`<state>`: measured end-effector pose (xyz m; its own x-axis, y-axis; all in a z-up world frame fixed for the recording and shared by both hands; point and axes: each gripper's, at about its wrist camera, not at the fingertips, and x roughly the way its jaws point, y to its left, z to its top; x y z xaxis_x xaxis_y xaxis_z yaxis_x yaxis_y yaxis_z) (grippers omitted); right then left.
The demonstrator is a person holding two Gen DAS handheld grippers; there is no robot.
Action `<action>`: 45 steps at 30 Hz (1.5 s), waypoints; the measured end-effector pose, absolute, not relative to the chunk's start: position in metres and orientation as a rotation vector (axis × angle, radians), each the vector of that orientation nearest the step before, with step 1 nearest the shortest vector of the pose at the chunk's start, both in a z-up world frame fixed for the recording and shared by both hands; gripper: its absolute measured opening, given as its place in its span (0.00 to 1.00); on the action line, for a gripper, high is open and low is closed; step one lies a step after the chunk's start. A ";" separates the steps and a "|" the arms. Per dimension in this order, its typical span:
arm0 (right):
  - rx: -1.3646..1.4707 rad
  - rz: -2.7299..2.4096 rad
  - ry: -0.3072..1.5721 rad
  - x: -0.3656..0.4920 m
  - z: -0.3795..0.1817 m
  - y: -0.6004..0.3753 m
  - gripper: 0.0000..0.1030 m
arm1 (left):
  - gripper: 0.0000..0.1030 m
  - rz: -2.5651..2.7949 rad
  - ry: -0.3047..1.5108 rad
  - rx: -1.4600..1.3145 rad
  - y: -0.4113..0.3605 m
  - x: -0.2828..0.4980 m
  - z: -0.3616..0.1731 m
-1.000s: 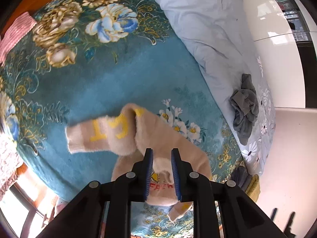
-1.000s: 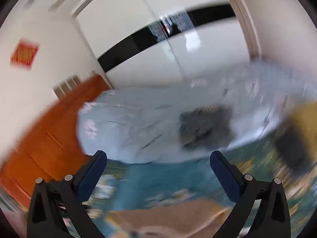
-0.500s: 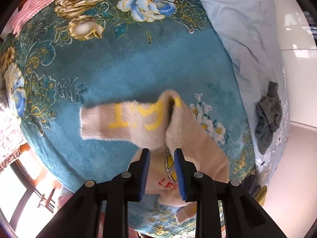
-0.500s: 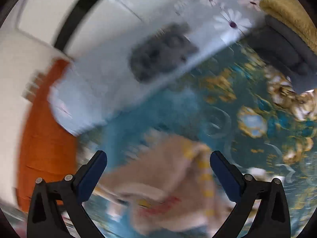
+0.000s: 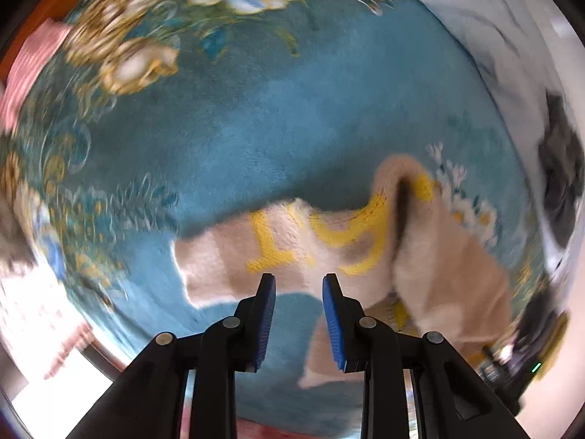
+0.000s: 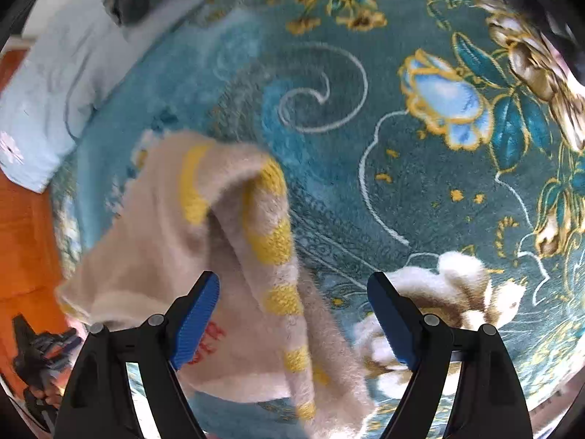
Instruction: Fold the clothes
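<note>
A beige fuzzy sweater with yellow letters lies crumpled on the teal floral blanket; one sleeve stretches left. My left gripper hovers just above the sleeve's lower edge, jaws a little apart and empty. In the right wrist view the same sweater lies bunched, one sleeve with yellow stripes folded over. My right gripper is wide open above that sleeve, holding nothing.
A pale blue quilt lies along the bed's far side with a dark grey garment on it. A pink cloth sits at the left edge. The quilt and orange wood floor show in the right wrist view.
My left gripper let go of the sweater, opened slightly and shifted left toward the sleeve. My right gripper swung down from facing the wall to hover over the sweater.
</note>
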<state>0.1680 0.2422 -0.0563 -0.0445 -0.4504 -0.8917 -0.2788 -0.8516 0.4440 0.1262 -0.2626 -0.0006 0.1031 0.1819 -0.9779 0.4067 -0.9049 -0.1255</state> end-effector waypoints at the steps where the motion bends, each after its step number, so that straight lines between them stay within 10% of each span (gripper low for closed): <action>1: 2.094 -2.026 -0.769 0.167 -0.059 0.240 0.78 | 0.29 -1.937 0.552 2.213 -0.260 0.124 -0.003; 5: 2.164 -1.999 -0.699 0.162 -0.070 0.236 0.60 | 0.55 -2.096 0.473 2.250 -0.250 0.107 -0.001; 12: 2.232 -1.967 -0.722 0.147 -0.073 0.233 0.09 | 0.51 -2.224 0.123 2.353 -0.221 0.076 -0.020; 17: 2.243 -2.102 -0.692 0.130 -0.056 0.255 0.08 | 0.12 -2.257 -0.071 2.426 -0.204 0.064 -0.029; 32: 2.222 -2.259 -0.547 0.072 -0.031 0.284 0.09 | 0.09 -2.167 0.065 2.238 -0.200 -0.040 -0.042; 39: 2.095 -2.424 -0.509 0.079 0.010 0.301 0.28 | 0.13 -2.123 0.410 2.171 -0.238 -0.017 -0.035; 45: 2.127 -2.378 -0.436 0.061 -0.001 0.285 0.28 | 0.10 -2.191 0.171 2.220 -0.211 -0.028 -0.035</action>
